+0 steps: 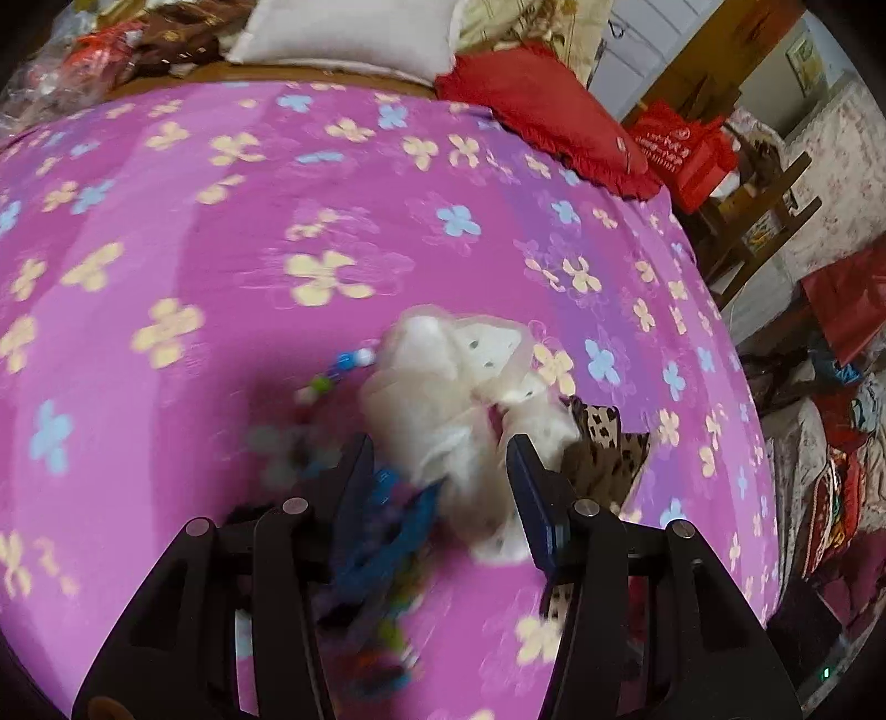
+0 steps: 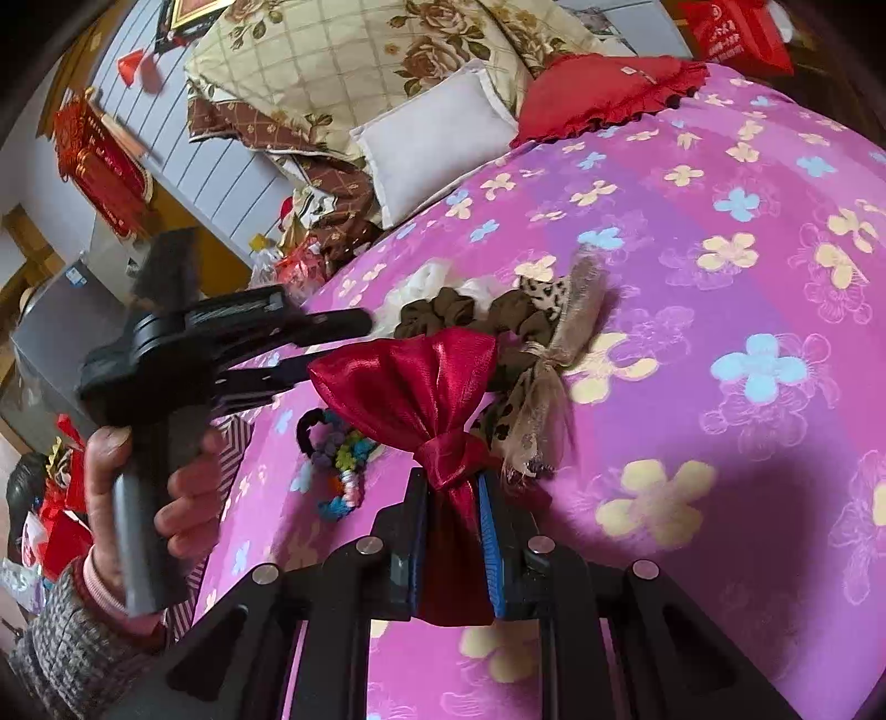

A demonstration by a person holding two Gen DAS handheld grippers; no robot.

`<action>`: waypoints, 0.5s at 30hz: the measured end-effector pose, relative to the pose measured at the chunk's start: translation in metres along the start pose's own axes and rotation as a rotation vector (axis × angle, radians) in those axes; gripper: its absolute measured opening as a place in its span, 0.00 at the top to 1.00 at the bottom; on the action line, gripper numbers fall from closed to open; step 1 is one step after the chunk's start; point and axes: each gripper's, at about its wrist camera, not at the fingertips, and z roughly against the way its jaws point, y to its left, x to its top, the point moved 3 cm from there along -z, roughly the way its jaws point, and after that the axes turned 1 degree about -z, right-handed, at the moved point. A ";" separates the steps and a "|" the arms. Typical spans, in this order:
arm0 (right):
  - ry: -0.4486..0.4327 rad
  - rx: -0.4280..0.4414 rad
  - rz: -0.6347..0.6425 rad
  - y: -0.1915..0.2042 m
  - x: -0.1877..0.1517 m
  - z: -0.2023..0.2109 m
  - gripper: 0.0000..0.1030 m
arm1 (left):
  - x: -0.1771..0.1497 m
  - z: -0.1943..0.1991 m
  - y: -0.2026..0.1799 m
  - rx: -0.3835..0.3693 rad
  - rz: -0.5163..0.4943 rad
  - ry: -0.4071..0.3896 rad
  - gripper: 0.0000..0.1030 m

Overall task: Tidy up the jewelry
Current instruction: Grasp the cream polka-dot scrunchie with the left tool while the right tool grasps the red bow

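My right gripper (image 2: 454,487) is shut on a dark red satin bow (image 2: 410,382) and holds it above the pink flowered bed cover (image 2: 720,332). Behind the bow lie a brown scrunchie (image 2: 437,313), a leopard-print bow (image 2: 545,354) and a colourful beaded band (image 2: 338,465). My left gripper (image 1: 440,459) is open, its fingers either side of a white dotted scrunchie (image 1: 465,399), with blurred blue and multicoloured hair pieces (image 1: 382,531) under the left finger. The leopard-print bow (image 1: 603,443) lies just right of it. The left gripper also shows in the right wrist view (image 2: 332,338).
A white pillow (image 1: 343,33), a red frilled cushion (image 1: 554,116) and folded floral quilts (image 2: 343,66) sit at the head of the bed. The bed edge drops off at right in the left wrist view, with red bags (image 1: 681,155) and clutter beyond.
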 end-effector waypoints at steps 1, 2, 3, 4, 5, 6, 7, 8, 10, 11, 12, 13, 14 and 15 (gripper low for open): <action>-0.001 0.007 -0.013 -0.003 0.001 0.001 0.84 | 0.001 -0.005 -0.002 0.011 -0.001 0.002 0.52; 0.000 0.013 -0.022 -0.005 0.001 0.002 0.84 | 0.002 -0.010 -0.003 0.021 -0.002 0.004 0.52; 0.004 0.020 -0.030 -0.007 0.001 0.002 0.84 | 0.001 -0.016 -0.004 0.032 -0.001 0.013 0.52; 0.008 0.023 -0.032 -0.007 0.001 0.002 0.84 | 0.000 -0.018 -0.006 0.044 -0.007 0.004 0.52; 0.013 0.022 -0.029 -0.006 0.000 0.001 0.84 | -0.001 -0.017 -0.009 0.057 -0.018 -0.008 0.52; 0.016 0.019 -0.023 -0.005 0.000 0.000 0.84 | -0.002 -0.018 -0.012 0.063 -0.036 0.002 0.57; 0.019 0.016 -0.017 -0.004 -0.001 0.000 0.84 | -0.003 -0.018 -0.014 0.067 -0.044 0.006 0.81; 0.021 0.010 -0.008 -0.003 -0.002 -0.001 0.84 | -0.003 -0.018 -0.016 0.067 -0.052 0.018 0.90; 0.025 0.000 0.006 -0.001 -0.001 -0.003 0.84 | -0.005 -0.012 -0.019 0.067 -0.061 0.017 0.89; 0.027 -0.004 0.011 -0.001 -0.001 -0.004 0.84 | -0.006 -0.004 -0.021 0.082 -0.072 -0.005 0.90; 0.030 -0.007 0.013 -0.001 -0.001 -0.006 0.84 | -0.007 0.003 -0.024 0.087 -0.081 -0.020 0.90; 0.035 -0.005 0.011 -0.002 -0.001 -0.007 0.84 | -0.009 0.011 -0.025 0.088 -0.085 -0.037 0.90; 0.039 -0.001 0.008 -0.003 0.000 -0.008 0.84 | -0.010 0.017 -0.027 0.090 -0.087 -0.046 0.90; 0.042 0.002 0.004 -0.004 -0.001 -0.009 0.84 | -0.013 0.027 -0.029 0.088 -0.095 -0.062 0.90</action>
